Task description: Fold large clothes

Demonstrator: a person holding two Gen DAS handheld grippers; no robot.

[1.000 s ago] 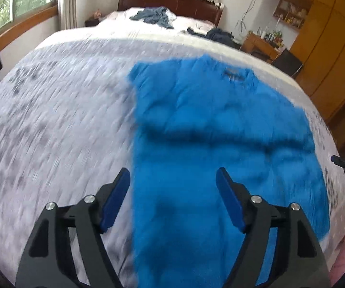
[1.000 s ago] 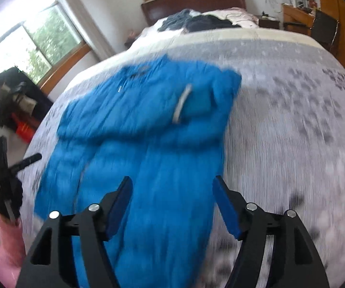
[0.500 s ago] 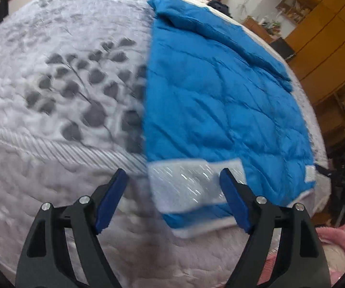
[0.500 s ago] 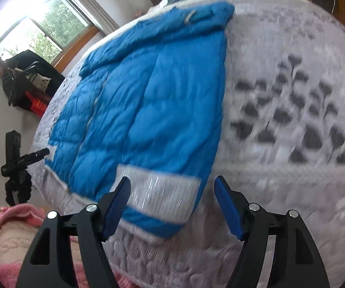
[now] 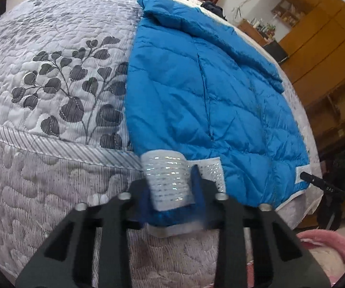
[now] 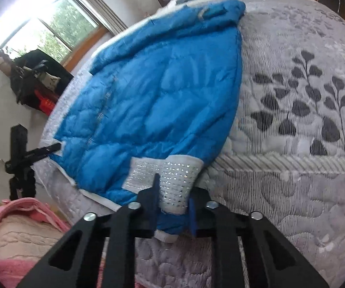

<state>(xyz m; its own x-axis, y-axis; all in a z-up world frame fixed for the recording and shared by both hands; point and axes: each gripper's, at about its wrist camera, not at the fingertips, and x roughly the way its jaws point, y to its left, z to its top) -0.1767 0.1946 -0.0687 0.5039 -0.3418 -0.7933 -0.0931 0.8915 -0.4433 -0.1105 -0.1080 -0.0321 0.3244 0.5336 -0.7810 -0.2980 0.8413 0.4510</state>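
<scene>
The blue jacket [image 5: 208,96] lies spread flat on the bed [image 5: 52,96], sleeves already laid in, its hem at the bed's near edge — the lengthwise fold is still to do. Half a second ago both sets of fingers hung open above that hem; now the left gripper [image 5: 172,192] and right gripper [image 6: 173,206] are clamped on the hem's silver band [image 6: 172,175].

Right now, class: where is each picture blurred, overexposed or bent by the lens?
Left wrist: sharp on the quilt; the left gripper, shut on the jacket cuff, is smeared; fisheye bows the bed. Right wrist: soft overall, the jacket blurred at its collar, the window blown out white.
</scene>
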